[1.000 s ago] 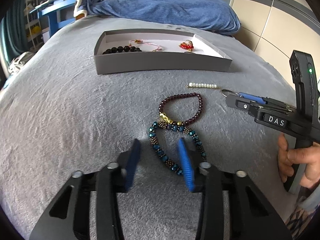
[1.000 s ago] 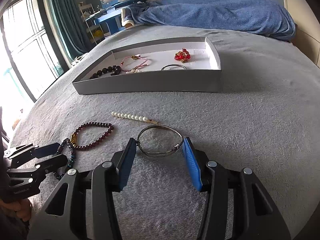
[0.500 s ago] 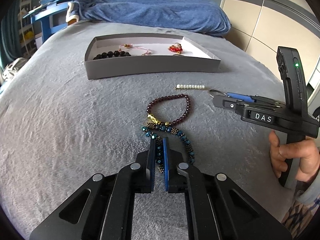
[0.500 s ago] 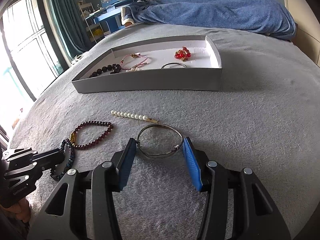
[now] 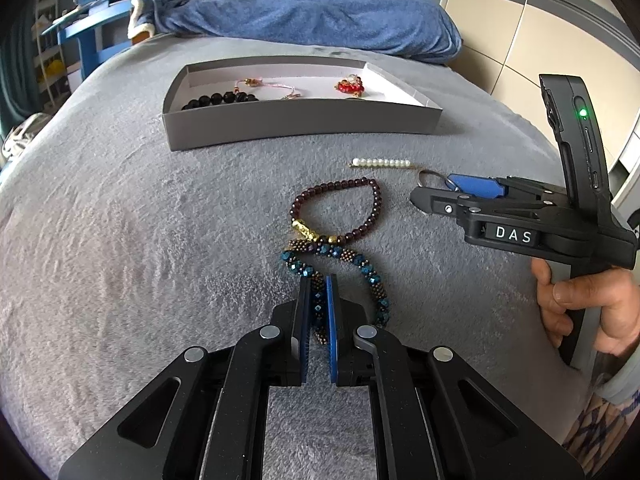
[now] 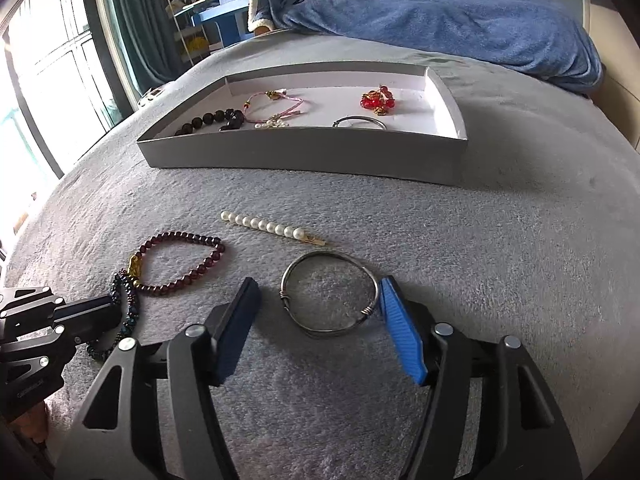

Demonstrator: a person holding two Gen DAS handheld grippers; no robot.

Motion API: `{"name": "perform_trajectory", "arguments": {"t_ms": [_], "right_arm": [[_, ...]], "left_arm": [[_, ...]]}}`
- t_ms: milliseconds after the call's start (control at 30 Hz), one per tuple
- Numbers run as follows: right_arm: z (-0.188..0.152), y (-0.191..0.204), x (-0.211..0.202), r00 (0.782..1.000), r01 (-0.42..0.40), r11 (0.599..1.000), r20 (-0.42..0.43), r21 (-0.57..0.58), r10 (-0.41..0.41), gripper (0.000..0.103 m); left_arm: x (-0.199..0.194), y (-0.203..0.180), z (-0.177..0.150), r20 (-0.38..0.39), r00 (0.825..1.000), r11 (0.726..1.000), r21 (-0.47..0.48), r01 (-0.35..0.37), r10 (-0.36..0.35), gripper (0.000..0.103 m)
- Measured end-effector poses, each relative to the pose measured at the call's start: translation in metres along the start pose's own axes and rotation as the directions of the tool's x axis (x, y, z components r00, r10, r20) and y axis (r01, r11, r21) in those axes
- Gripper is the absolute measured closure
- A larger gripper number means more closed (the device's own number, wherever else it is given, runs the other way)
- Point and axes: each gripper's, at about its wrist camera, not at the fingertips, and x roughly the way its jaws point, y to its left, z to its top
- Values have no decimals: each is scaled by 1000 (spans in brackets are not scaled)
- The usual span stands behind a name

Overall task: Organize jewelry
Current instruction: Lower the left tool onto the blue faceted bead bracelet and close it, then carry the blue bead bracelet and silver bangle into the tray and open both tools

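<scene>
Jaws of the left gripper (image 5: 318,292) pinched tight on the blue bead bracelet (image 5: 370,276), low on the grey bed cover (image 5: 120,240). Just beyond, touching it, a dark red bead bracelet (image 5: 376,200); farther on, a pearl clip (image 5: 382,163). Grey tray (image 5: 300,124) well past these, holding black beads (image 5: 220,99), a pink cord bracelet (image 5: 266,85) and a red charm (image 5: 350,85). Off to the side, the right gripper (image 5: 434,188), gripped by a hand (image 5: 580,304).

From the right wrist: jaws of the right gripper (image 6: 316,304) spreading, half wide, set either side of a silver bangle (image 6: 330,300) lying flat on the cover; the blue pad right beside its rim, contact unclear, the dark pad apart. Pearl clip (image 6: 266,226) just behind the bangle.
</scene>
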Motion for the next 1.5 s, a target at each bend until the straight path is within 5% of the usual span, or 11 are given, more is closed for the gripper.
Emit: {"name": "perform_trajectory", "arguments": {"t_ms": [700, 1500], "right_arm": [[-5, -1, -25, 995, -41, 999, 91, 29, 38, 54], [17, -3, -27, 991, -63, 997, 124, 52, 56, 54]], "left_arm": [[-20, -5, 13, 66, 997, 999, 12, 43, -43, 96], [-47, 21, 97, 225, 972, 998, 8, 70, -70, 96]]}}
